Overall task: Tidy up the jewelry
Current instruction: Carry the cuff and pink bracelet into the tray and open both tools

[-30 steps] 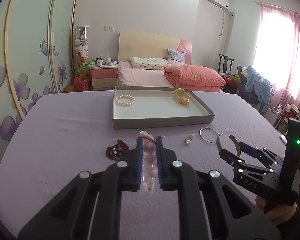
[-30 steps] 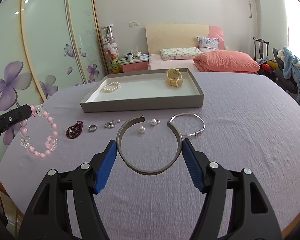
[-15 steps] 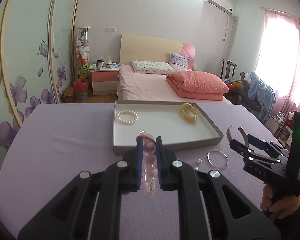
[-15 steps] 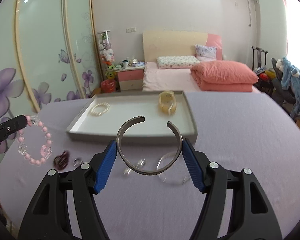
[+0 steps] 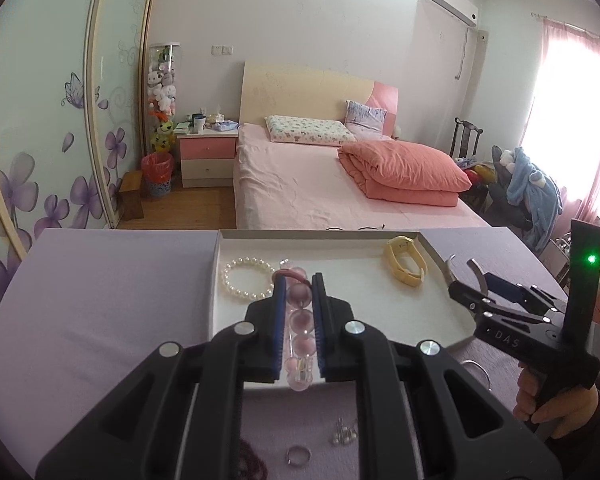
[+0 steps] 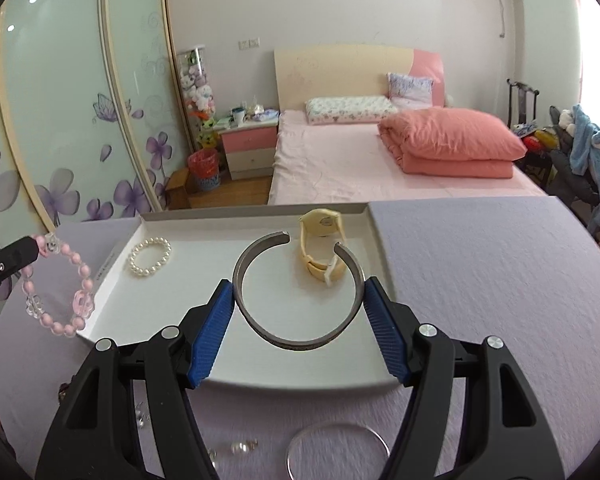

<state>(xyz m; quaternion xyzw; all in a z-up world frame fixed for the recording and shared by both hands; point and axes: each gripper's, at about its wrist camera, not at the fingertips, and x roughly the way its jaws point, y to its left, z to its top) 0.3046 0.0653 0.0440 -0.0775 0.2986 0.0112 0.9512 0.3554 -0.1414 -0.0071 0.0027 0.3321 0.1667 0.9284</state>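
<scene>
Left gripper point(image 5: 299, 312): blue pads nearly together, pinching a pink bead bracelet point(image 5: 299, 332). In the left wrist view the beads run in a column between the pads. In the right wrist view the same bracelet point(image 6: 62, 284) hangs as a loop from the black tip at the left edge, over the near left corner of the tray.

Right gripper point(image 6: 300, 320): jaws held wide, blue pads pressing the two outer sides of an open metal cuff bangle point(image 6: 298, 290). Gap of the cuff faces away from the camera. Cuff sits above the tray floor, not touching it.

Tray point(image 6: 260, 376): shallow, white inside, grey rim, on a lilac tablecloth point(image 6: 480, 280). Inside it, a white pearl bracelet point(image 6: 149, 257) toward the left and a yellow watch point(image 6: 320, 248) toward the far right.

On the cloth nearer than the tray: a thin silver bangle point(image 6: 336, 448), pearl earrings point(image 5: 344, 434), a small ring point(image 5: 299, 456), a dark red beaded piece point(image 5: 252, 462) partly hidden by the left gripper body.

A hand point(image 5: 556, 404) grips the right tool's handle at the right edge of the left wrist view.
</scene>
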